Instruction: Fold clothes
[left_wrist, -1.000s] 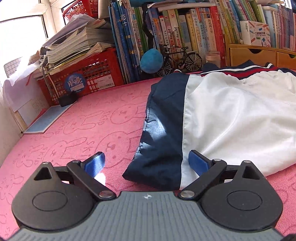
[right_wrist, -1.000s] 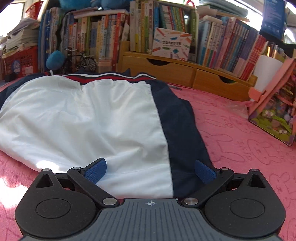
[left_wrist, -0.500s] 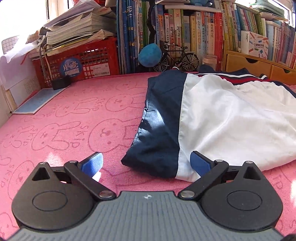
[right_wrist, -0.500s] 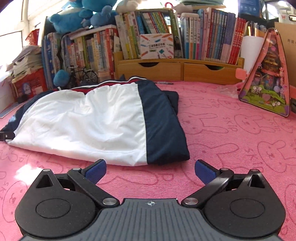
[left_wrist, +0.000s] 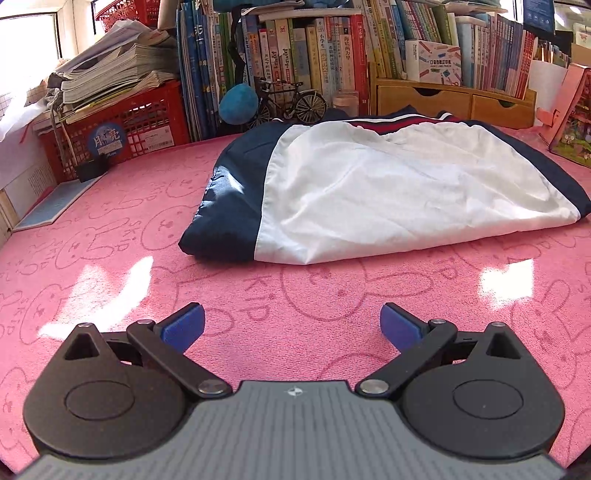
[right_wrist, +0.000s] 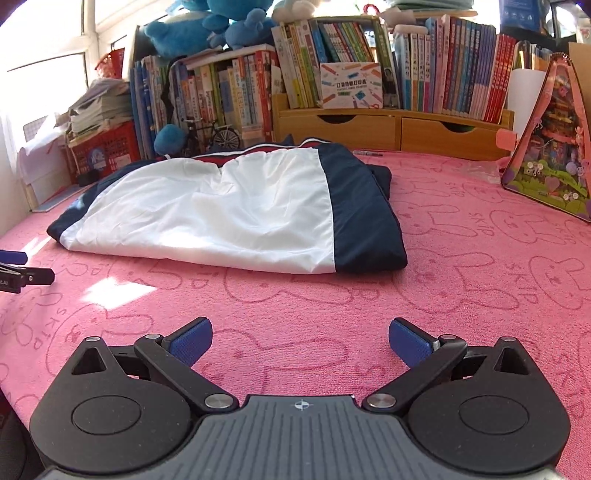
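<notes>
A folded navy and white jacket (left_wrist: 388, 188) lies flat on the pink rabbit-print cloth (left_wrist: 295, 295); it also shows in the right wrist view (right_wrist: 229, 210). My left gripper (left_wrist: 291, 325) is open and empty, short of the jacket's near edge. My right gripper (right_wrist: 301, 341) is open and empty, also short of the near edge. The left gripper's tip shows at the far left of the right wrist view (right_wrist: 14, 269).
Books (right_wrist: 332, 85), a wooden drawer unit (right_wrist: 391, 127), a model bicycle (left_wrist: 288, 103) and a red crate with papers (left_wrist: 122, 122) line the back. A pink triangular toy box (right_wrist: 550, 147) stands at the right. Blue plush toys (right_wrist: 207, 26) sit on the books.
Both grippers have pulled back from the jacket's near corners, still open. The jacket lies as before.
</notes>
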